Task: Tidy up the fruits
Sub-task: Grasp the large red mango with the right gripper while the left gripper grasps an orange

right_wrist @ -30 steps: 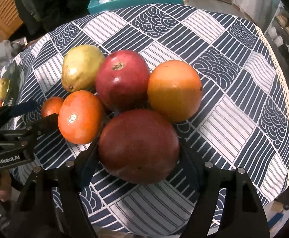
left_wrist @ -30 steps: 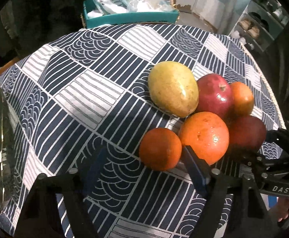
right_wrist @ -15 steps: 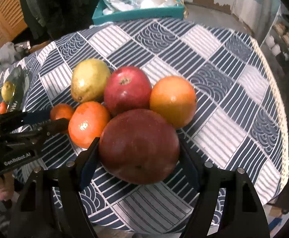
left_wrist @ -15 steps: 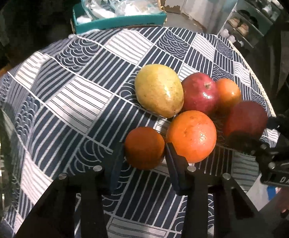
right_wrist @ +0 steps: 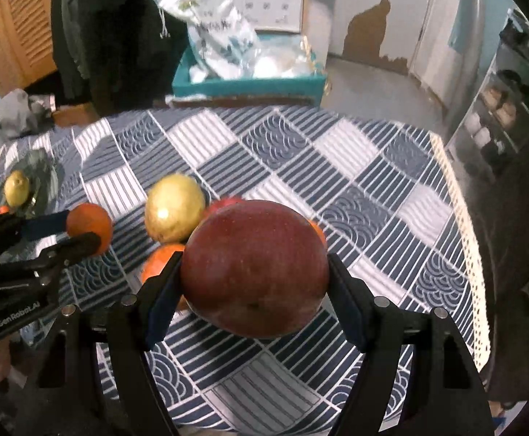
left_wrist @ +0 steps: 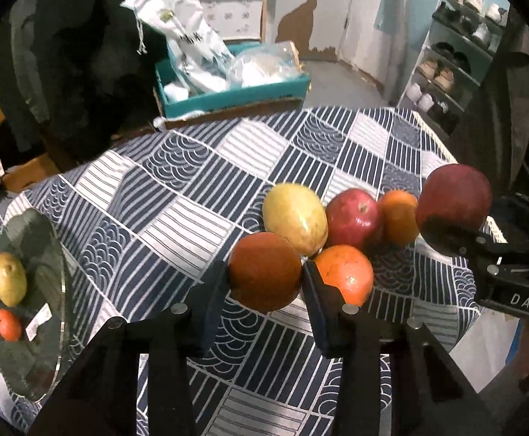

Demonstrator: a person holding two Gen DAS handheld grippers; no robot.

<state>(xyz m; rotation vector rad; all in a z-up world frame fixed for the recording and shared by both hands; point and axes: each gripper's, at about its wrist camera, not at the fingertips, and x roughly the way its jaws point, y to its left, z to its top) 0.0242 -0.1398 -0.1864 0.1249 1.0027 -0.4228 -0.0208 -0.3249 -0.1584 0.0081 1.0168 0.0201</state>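
Left gripper (left_wrist: 264, 283) clamped on a small orange (left_wrist: 264, 276); right gripper (right_wrist: 253, 272) clamped on a dark red apple (right_wrist: 253, 269), both lifted off the worktop (right_wrist: 355, 181). Just beyond: orange (left_wrist: 344, 276), yellow mango (left_wrist: 295, 218), red apple (left_wrist: 353, 218). Far left: glass plate (left_wrist: 43, 239) with two fruits.
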